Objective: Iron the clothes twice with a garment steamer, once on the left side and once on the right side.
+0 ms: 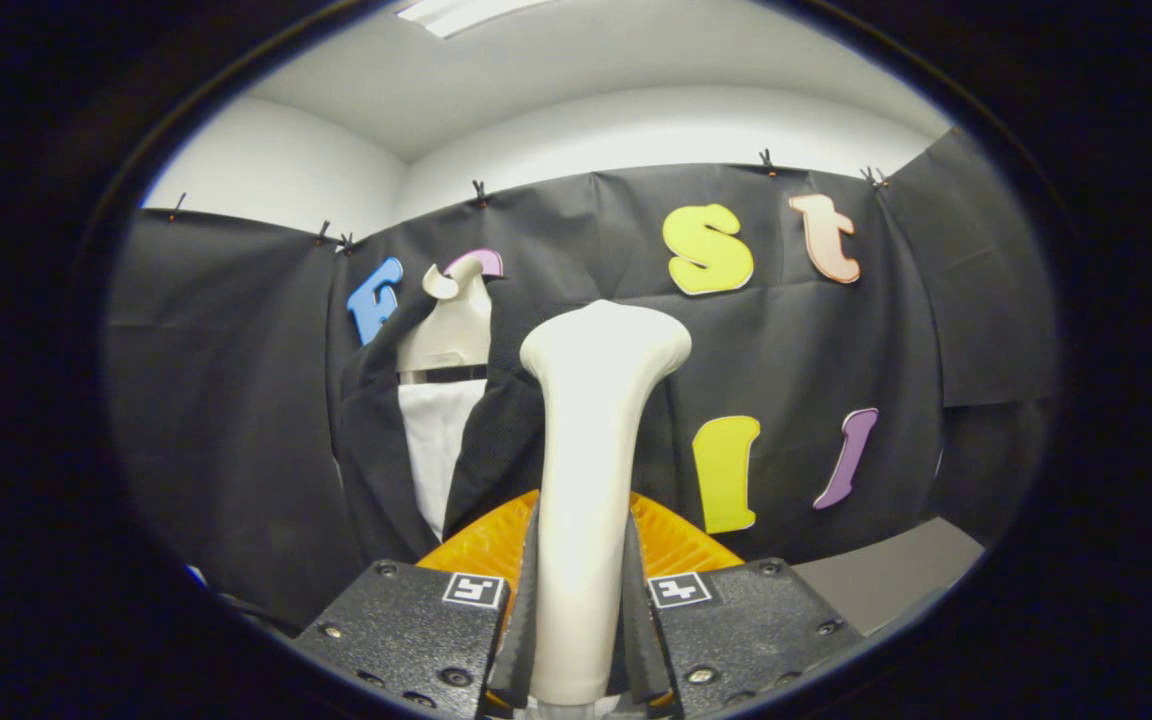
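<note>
Between tongs [581, 640]: cream steamer [591, 480], gripped by both fingers, long axis upright, head up. Dark jacket [496, 420] hangs on mannequin [451, 325] beyond, slightly left of steamer head. Likely next: steamer goes forward-left onto cloth.

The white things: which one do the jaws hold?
The steamer, standing upright between the jaws, gripped by both. The white mannequin wearing the black jacket stands beyond.

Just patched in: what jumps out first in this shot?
The cream garment steamer stands upright, clamped between the fingers of the hand-held gripper. Beyond it, slightly left, a dark jacket over a white shirt hangs on a mannequin form, not touched by the steamer head.
</note>
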